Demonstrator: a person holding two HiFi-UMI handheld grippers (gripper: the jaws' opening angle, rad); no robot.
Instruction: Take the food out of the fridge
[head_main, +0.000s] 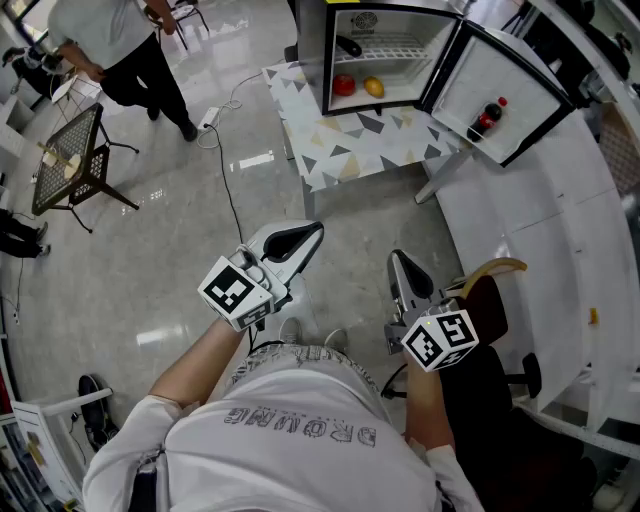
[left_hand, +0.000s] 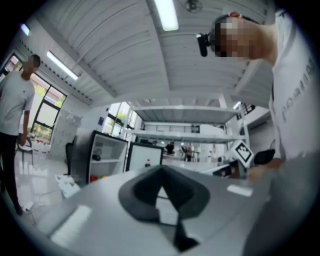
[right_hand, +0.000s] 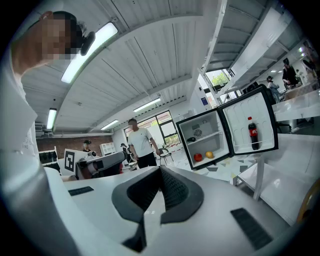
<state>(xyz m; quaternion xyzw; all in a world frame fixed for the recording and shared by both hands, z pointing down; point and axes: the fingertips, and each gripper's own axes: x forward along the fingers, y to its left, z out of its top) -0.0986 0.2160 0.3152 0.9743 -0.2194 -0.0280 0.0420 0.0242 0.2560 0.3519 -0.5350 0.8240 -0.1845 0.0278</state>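
Fridge door open; red fruit, yellow fruit side by side inside.

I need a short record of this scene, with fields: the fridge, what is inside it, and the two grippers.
Fridge: door open; stands on a low table with patterned cloth
Lower level: red food and yellow food, side by side
Upper shelf: one dark item
Door rack: dark bottle with red cap
Left gripper: shut, empty, well short of the fridge
Right gripper: shut, empty, well short of the fridge
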